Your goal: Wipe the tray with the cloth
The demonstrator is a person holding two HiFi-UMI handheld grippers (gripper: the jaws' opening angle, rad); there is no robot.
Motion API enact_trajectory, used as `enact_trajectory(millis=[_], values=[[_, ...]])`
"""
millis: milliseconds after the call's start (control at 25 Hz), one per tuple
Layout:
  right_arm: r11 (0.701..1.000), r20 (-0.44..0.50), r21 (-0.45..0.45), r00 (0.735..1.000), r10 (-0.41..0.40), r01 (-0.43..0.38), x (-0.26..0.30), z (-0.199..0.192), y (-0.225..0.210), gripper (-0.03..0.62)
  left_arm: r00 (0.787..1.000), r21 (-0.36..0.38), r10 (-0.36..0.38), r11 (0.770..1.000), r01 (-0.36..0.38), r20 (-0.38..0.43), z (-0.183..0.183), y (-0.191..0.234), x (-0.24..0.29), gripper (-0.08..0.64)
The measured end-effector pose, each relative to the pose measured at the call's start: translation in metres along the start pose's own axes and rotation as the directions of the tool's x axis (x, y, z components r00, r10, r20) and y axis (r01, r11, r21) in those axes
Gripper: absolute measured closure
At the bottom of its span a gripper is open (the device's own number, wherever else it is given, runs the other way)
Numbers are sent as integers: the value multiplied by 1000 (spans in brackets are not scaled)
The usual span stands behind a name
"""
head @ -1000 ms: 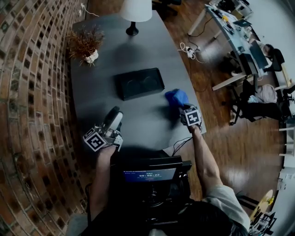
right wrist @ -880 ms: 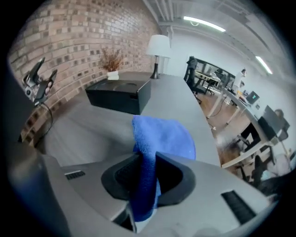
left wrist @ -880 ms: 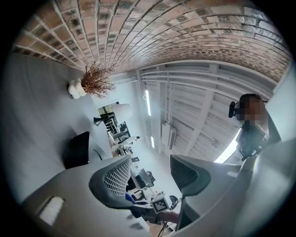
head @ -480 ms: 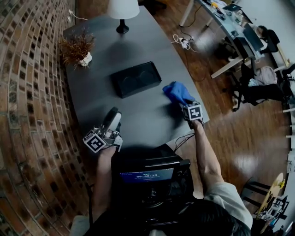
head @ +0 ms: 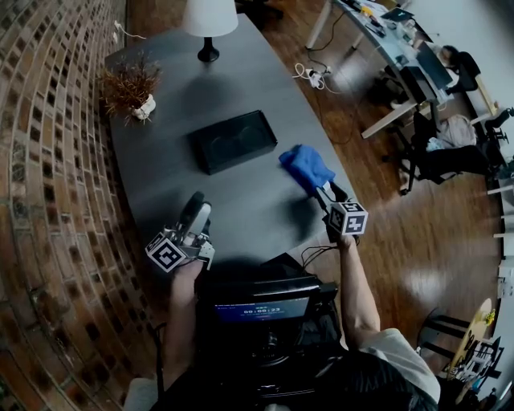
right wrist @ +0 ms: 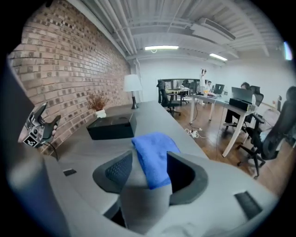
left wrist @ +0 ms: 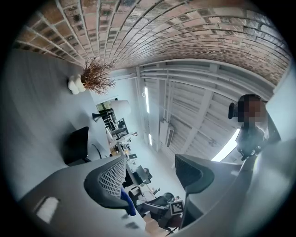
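Observation:
The black tray [head: 233, 140] sits mid-table, and it shows too in the right gripper view [right wrist: 111, 127]. To its right the blue cloth [head: 305, 166] lies crumpled on the grey table [head: 241, 201]. My right gripper [head: 325, 195] is just behind the cloth. Its jaws have just been opening and stand open [right wrist: 149, 166]; the cloth's near end [right wrist: 152, 155] lies loose between them, and the pads do not press on it. My left gripper [head: 194, 213] hovers at the table's near left, tilted slightly up. Its jaws [left wrist: 150, 169] have also just been opening, and nothing is between them.
A dried plant in a white pot [head: 128, 84] and a lamp [head: 209, 24] stand at the table's far end. A brick wall [head: 48, 160] runs along the left. The table edge curves close to the cloth's right. A screen [head: 261, 309] is in front of me.
The right gripper let go of the cloth, opened and drew back toward me and upward. The cloth stays on the table. The left gripper kept its place.

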State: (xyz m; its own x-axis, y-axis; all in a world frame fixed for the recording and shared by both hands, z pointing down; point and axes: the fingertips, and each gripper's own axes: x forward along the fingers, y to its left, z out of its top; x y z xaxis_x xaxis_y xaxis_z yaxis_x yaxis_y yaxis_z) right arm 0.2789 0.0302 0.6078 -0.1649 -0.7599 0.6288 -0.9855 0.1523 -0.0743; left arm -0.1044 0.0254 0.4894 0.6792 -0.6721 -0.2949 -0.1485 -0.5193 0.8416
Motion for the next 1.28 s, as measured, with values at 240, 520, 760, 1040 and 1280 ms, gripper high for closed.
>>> enact_trajectory(millis=[240,520,760,1040,1280], values=[[956,265,191,950,166,-221,-20,55,41,377,1000,35,1,999,0,-19,1,-2,0,189],[964,142,-27,954,265,-264,23,51,58,376,994,90,103,991,-99,-32,-8,3,10,189],[913,241,93,899,366,-397,28,67,30,376,988,56,154,986,-155,25,-19,-3,50,189],[884,130,-135,877,463,-447,40,61,21,390,976,83,214,973,-216,23,-39,-21,85,189],[707,508,269,720,474,-655,15,124,-24,397,975,139,222,965,-222,22,-44,-45,94,189]])
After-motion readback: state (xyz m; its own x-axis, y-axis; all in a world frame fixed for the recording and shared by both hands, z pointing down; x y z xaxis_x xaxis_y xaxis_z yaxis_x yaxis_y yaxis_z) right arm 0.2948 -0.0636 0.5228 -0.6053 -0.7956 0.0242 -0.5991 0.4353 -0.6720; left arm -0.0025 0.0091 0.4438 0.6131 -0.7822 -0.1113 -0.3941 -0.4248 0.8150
